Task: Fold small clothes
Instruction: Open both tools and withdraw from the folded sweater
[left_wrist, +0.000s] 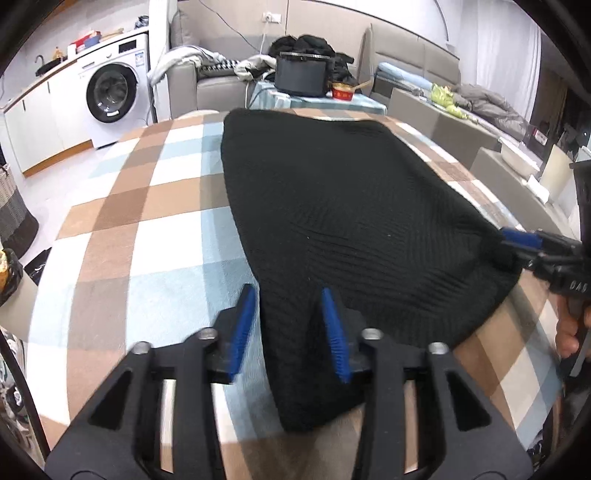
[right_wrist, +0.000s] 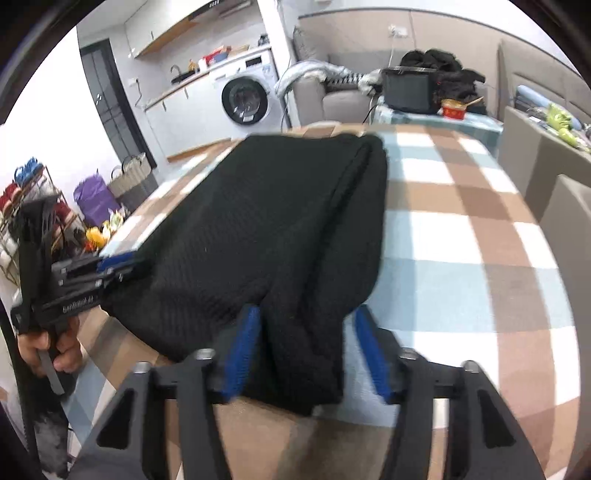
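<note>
A black knitted garment (left_wrist: 332, 206) lies spread on the checked cloth of the table (left_wrist: 155, 236); it also shows in the right wrist view (right_wrist: 266, 221). My left gripper (left_wrist: 290, 295) is open, its blue pads either side of the garment's near left corner, which rises between them. My right gripper (right_wrist: 306, 314) is open around the near right corner, with a fold of fabric between the pads. In the left wrist view the right gripper (left_wrist: 517, 240) appears at the garment's right edge. In the right wrist view the left gripper (right_wrist: 118, 264) appears at the left edge.
A side table behind holds a black box (left_wrist: 301, 75) and a red bowl (left_wrist: 342, 92). Sofas with clothes stand at the back and right. A washing machine (left_wrist: 110, 92) stands at the left. Baskets and a shoe rack (right_wrist: 33, 206) stand on the floor to the left.
</note>
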